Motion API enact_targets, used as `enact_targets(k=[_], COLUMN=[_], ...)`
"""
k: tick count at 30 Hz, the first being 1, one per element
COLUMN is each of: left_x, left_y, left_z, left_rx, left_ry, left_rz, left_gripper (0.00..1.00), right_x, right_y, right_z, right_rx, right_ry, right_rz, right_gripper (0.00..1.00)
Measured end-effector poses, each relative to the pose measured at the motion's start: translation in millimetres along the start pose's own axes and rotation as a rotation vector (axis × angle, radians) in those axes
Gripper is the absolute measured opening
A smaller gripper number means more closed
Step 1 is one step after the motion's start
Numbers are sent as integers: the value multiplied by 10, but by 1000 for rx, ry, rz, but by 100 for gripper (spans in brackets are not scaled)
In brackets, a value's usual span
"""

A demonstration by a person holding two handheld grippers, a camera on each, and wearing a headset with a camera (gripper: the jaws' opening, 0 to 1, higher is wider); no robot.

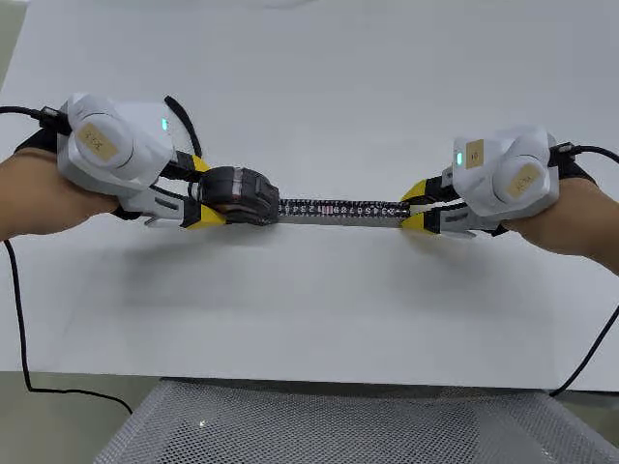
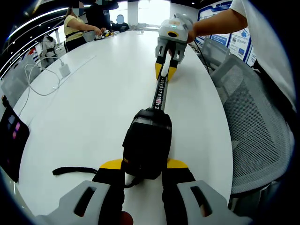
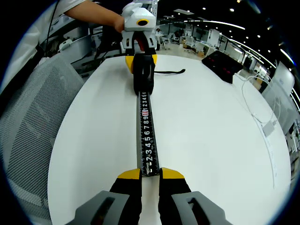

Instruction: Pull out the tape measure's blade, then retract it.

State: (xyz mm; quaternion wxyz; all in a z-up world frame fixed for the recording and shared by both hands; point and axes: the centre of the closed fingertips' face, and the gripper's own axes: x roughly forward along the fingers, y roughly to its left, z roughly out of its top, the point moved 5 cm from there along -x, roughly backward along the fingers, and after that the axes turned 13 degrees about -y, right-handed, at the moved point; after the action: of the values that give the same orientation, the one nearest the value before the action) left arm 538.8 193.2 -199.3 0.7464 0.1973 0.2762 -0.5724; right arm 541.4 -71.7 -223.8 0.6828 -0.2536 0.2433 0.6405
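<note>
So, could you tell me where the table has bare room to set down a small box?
Free: the wide table beyond the blade, and the strip between blade and near edge by the mesh chair. Crowded: the line from the left tongs on the tape measure case to the right tongs, and the strap.

The head view looks steeply down on the white table [image 1: 309, 319] from its near edge. The left gripper view sits low, close behind the tape measure [image 2: 146, 140], and faces up-frame along the blade [image 2: 161, 91]. The right gripper view faces back along that same blade.
</note>
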Motion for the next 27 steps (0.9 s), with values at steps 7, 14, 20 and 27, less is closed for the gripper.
enact_targets(k=[7, 14, 20, 27], left_x=[2, 3, 0, -1], left_y=[1, 6, 3, -1], left_z=[-1, -2, -4, -2], left_rx=[-2, -4, -4, -4], left_ry=[-2, -1, -1, -3], left_rz=[1, 1, 2, 1], left_gripper=[25, 25, 26, 26], right_x=[-45, -74, -115, -148], right_y=[-5, -9, -23, -30], right_z=[-44, -75, -103, -125], right_rx=[3, 7, 2, -2], right_ry=[9, 16, 25, 38], right_rz=[-3, -7, -13, -15], right_gripper=[8, 8, 8, 8])
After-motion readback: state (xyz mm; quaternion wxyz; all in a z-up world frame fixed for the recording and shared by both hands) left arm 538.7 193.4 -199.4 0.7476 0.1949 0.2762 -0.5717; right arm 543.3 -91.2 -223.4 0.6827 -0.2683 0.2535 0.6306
